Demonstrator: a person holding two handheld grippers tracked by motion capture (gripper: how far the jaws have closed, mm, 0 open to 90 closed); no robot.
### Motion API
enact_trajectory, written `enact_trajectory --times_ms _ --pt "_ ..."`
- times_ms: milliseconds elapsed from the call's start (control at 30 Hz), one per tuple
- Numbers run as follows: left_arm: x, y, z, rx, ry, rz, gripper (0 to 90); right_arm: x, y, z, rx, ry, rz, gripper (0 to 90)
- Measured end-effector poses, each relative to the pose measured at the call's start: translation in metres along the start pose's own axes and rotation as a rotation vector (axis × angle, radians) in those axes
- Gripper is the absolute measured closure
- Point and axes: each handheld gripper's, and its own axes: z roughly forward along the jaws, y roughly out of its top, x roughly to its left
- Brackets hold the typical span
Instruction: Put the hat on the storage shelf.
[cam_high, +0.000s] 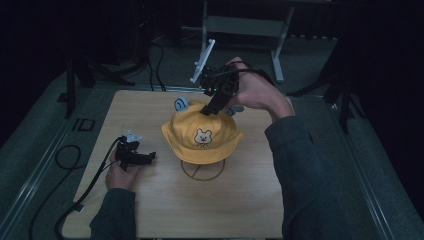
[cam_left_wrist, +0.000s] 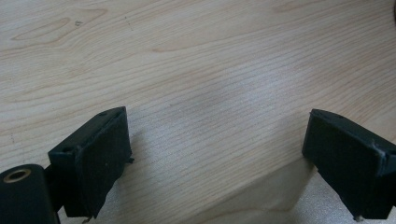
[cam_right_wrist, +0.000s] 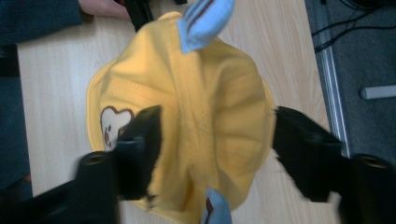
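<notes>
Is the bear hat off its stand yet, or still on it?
Still on it. The yellow bear-face bucket hat sits over the thin wire stand on the wooden table. The right gripper is at its crown, jaws open around it. The left gripper rests open. Gripping and lifting seem left.

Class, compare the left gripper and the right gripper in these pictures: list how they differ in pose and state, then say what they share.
1. The left gripper lies low on the wooden table, while the right gripper is raised over the yellow hat.
2. The left gripper's jaws have bare table between them; the right gripper's jaws straddle the hat's crown.

Both are black, hand-held, and open.
</notes>
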Motion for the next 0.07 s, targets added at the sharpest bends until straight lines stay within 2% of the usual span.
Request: enact_trajectory --times_ms 67 --pt "0.0 0.0 0.0 0.0 0.0 0.0 7.6 0.0004 -0.0033 -0.0036 -0.001 -0.035 -0.003 22.6"
